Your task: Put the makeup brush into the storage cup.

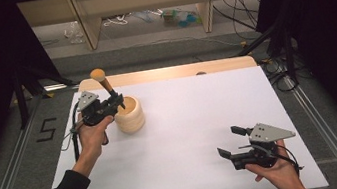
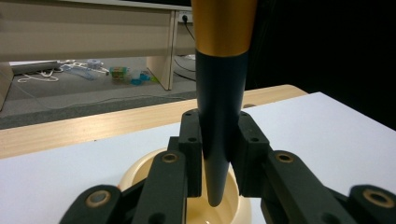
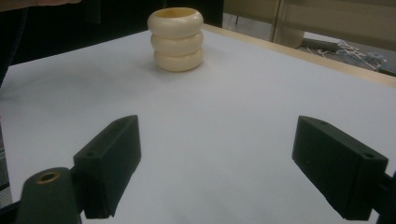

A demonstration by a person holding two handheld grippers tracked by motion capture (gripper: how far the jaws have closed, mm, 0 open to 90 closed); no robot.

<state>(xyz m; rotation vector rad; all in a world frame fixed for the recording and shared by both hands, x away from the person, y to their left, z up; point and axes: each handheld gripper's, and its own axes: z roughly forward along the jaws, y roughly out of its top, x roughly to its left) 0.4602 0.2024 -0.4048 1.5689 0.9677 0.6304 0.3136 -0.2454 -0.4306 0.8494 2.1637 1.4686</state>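
One brush (image 1: pixel 104 85), gripped by its dark handle in the left gripper (image 1: pixel 116 104), jaws clamped tight on both sides of it. Round tan brush head uppermost, tilted away toward the far left; gold collar above the dark handle, seen close in the left gripper view (image 2: pixel 223 116). Tapered handle tip pointing down over the mouth of the holder (image 2: pixel 205 212), just above the opening, no contact visible.

One cream holder (image 1: pixel 129 114), shaped like three stacked rings, upright on the white tabletop (image 1: pixel 186 122) at its far left part. Same holder seen in the right gripper view (image 3: pixel 176 39), well apart from the jaws there.

Two grippers in all, one in each hand. Left hand (image 1: pixel 92 133) just beside the holder, on its left. Right gripper (image 1: pixel 226 141) held low over the near right part of the tabletop, jaws spread wide, nothing between them but bare white surface. Right hand (image 1: pixel 274 167) under its body, grey three-cornered plate on top.

One digit, a black 5 (image 1: pixel 46 129), marked on the floor left of the tabletop. Loose cables and clutter on the floor beyond the far edge.
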